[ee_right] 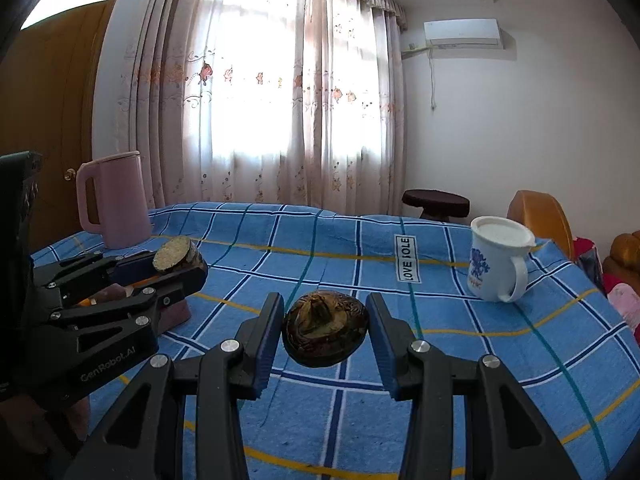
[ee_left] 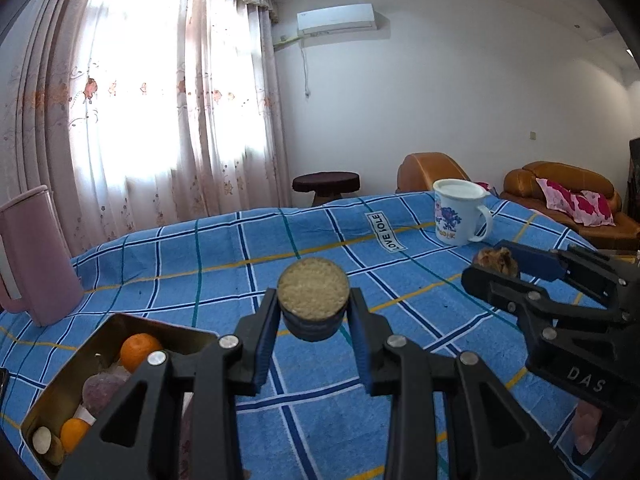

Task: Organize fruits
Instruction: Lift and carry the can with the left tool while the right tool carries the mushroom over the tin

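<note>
Left hand-held gripper (ee_left: 313, 312) clamped on a dark round fruit piece (ee_left: 313, 294), pale grainy cut face twd camera, both blue pads touching its sides, held up above the blue checked cloth (ee_left: 224, 248) on the worktop. Right hand-held gripper (ee_right: 326, 332) w/ a dark brown wrinkled fruit (ee_right: 325, 327) between its pads; left pad touching, right pad just beside w/ a thin gap showing, so can't tell if actually clamped. Same fruit seen at right gripper tips in left-wrist view (ee_left: 496, 262). Gold metal tin (ee_left: 64, 392) at lower left on the cloth, holding two oranges (ee_left: 140, 350), a purplish fruit (ee_left: 102, 392) and a pale round piece (ee_left: 42, 440); partly hidden behind left gripper body. Pink kettle (ee_right: 116, 200) upright at far left edge of cloth. White mug w/ blue print and lid (ee_right: 500, 258) upright at far right, handle twd right. "LOVE IOLE" label (ee_right: 407, 259) on the cloth between the grippers and the mug.
</note>
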Action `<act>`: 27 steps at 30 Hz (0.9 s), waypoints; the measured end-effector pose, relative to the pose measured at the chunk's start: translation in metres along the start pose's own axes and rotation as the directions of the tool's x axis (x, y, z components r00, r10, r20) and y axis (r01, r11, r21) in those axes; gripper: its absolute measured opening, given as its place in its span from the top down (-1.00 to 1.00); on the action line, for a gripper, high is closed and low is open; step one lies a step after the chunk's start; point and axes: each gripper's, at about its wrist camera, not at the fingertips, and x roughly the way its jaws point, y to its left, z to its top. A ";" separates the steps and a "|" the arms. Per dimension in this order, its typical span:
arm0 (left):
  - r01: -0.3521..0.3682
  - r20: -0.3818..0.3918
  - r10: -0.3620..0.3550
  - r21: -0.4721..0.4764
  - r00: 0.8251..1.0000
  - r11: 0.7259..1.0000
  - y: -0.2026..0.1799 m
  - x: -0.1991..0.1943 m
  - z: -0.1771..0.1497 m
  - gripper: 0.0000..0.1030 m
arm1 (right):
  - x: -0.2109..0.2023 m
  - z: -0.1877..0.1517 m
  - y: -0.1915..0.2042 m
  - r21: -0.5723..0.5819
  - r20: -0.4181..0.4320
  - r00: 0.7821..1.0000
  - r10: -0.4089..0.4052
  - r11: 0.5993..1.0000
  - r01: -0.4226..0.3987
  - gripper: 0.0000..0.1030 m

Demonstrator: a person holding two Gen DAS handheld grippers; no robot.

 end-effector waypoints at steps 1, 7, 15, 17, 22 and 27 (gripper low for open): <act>0.001 0.000 -0.001 -0.001 1.000 1.000 0.001 -0.001 -0.001 0.31 | 0.000 0.000 0.002 0.001 -0.003 1.000 0.004 1.000 -0.004 0.14; 0.005 0.000 -0.005 -0.022 1.000 1.000 0.012 -0.010 -0.005 0.31 | 0.001 -0.001 0.021 -0.018 -0.014 1.000 0.027 0.999 -0.027 0.14; 0.005 0.014 -0.005 -0.057 1.000 0.998 0.035 -0.033 -0.006 0.31 | 0.006 0.003 0.044 0.000 -0.036 0.995 0.090 0.996 -0.090 0.14; -0.005 0.011 0.005 -0.069 1.000 0.998 0.045 -0.039 -0.007 0.31 | 0.008 0.006 0.052 0.003 -0.036 0.992 0.120 0.993 -0.120 0.14; -0.037 0.007 0.038 -0.103 0.999 0.994 0.070 -0.051 -0.010 0.31 | 0.010 0.014 0.079 -0.020 -0.036 0.982 0.185 0.982 -0.185 0.14; -0.065 0.006 0.066 -0.125 0.998 0.990 0.093 -0.062 -0.011 0.31 | 0.011 0.022 0.105 -0.039 -0.039 0.968 0.248 0.968 -0.249 0.14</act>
